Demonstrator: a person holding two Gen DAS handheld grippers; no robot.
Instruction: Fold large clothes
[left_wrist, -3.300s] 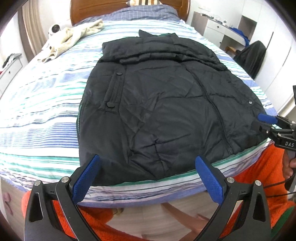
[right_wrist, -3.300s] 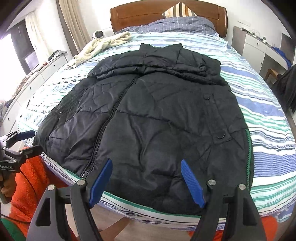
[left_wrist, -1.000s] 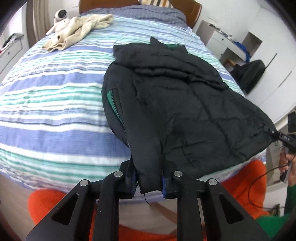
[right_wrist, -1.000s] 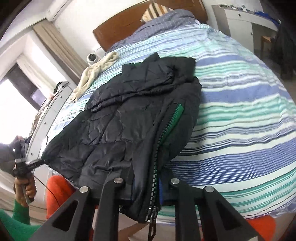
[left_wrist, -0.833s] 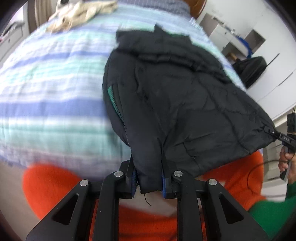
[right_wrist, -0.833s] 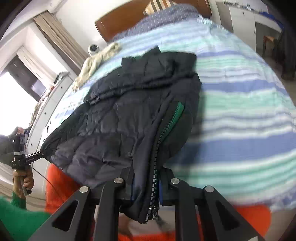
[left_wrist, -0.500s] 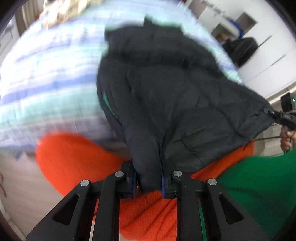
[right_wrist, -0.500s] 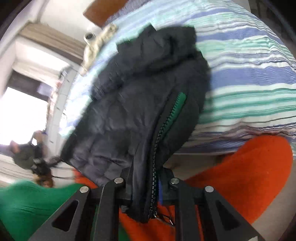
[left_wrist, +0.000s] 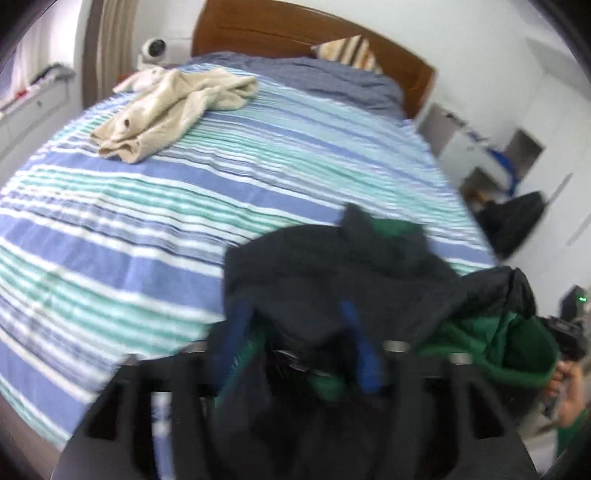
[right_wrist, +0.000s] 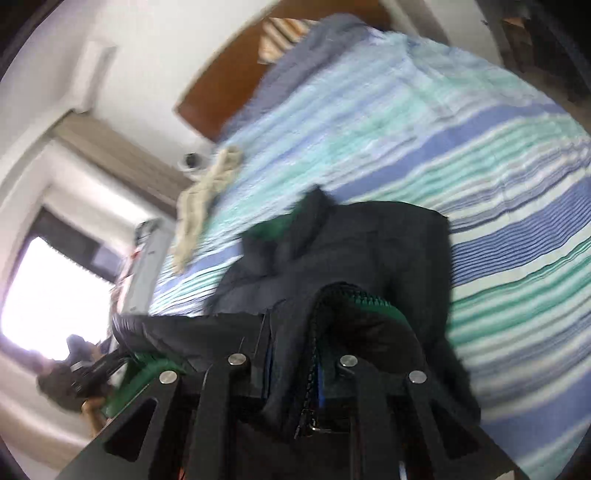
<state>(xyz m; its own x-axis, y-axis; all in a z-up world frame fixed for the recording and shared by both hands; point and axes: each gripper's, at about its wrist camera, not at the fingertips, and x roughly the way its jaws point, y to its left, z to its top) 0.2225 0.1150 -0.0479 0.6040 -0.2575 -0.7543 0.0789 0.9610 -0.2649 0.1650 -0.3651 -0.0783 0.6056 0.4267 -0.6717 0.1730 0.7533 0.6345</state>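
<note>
Gripping the jacket (right_wrist: 369, 251) by its zipper edge, the right claw (right_wrist: 295, 365) stayed clamped while the garment bunched on the striped bed (left_wrist: 147, 206). The left claw (left_wrist: 299, 350) had just been opening, fabric loose between its spread jaws.

I see a black jacket (left_wrist: 332, 280) with green lining, a bedspread (left_wrist: 110, 221) striped blue, teal and white, and a cream towel (left_wrist: 166, 107) at eleven o'clock.
</note>
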